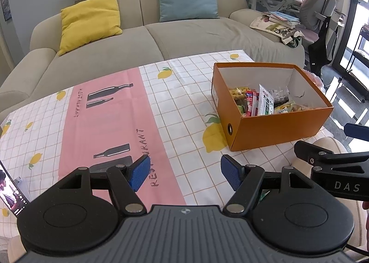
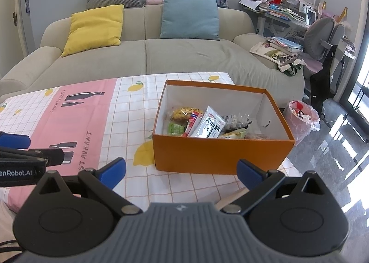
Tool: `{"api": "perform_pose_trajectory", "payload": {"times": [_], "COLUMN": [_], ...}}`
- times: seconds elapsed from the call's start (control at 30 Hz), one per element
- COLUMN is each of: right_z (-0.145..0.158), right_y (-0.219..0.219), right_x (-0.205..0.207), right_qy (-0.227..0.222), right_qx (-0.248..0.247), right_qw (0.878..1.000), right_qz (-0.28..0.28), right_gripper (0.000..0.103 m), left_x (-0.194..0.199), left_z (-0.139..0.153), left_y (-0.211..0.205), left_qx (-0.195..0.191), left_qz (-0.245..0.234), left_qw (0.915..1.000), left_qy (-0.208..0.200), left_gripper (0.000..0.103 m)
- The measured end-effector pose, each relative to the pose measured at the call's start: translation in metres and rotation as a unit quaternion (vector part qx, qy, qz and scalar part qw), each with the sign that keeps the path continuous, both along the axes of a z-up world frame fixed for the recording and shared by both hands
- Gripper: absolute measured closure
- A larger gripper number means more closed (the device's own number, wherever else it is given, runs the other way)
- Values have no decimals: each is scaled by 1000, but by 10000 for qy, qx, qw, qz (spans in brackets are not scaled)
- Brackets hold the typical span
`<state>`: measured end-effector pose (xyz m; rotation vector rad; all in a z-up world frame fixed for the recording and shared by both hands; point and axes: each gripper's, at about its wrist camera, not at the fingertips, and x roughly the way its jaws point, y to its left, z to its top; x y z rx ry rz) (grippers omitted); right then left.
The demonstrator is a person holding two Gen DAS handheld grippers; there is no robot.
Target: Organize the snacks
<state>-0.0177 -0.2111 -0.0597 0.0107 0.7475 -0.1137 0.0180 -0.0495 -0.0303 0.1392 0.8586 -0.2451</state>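
Observation:
An open orange cardboard box [image 1: 279, 128] [image 2: 219, 154] stands on the table's right part. Several snack packets lie inside it, among them a white packet [image 1: 265, 101] [image 2: 208, 125], a red one [image 2: 193, 123] and a yellow one [image 2: 183, 112]. My left gripper [image 1: 184, 174] is open and empty, above the tablecloth to the left of the box's near corner. My right gripper [image 2: 181, 174] is open and empty, just in front of the box's near wall. Each gripper shows at the edge of the other's view.
A checked tablecloth with a pink band and lemons [image 1: 110, 120] [image 2: 76, 120] covers the table. A phone [image 1: 11, 190] lies at the near left edge. A beige sofa with cushions [image 2: 147, 55] stands behind. A bin with a pink bag [image 2: 302, 116] stands on the floor to the right.

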Motion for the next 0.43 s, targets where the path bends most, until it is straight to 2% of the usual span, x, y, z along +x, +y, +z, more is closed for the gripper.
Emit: {"api": "perform_pose_trajectory", "payload": {"times": [0.43], "right_z": [1], "right_y": [1], "right_x": [0], "right_qy": [11], "right_qx": [2], "right_qw": [10000], "right_qz": [-1], "right_gripper": [3], "left_x": [-3], "left_z": [2], "left_y": [2], "left_qx": [-84], "left_qz": [50], "left_qw": [9999], "left_qy": [-60], "left_gripper": [21]}}
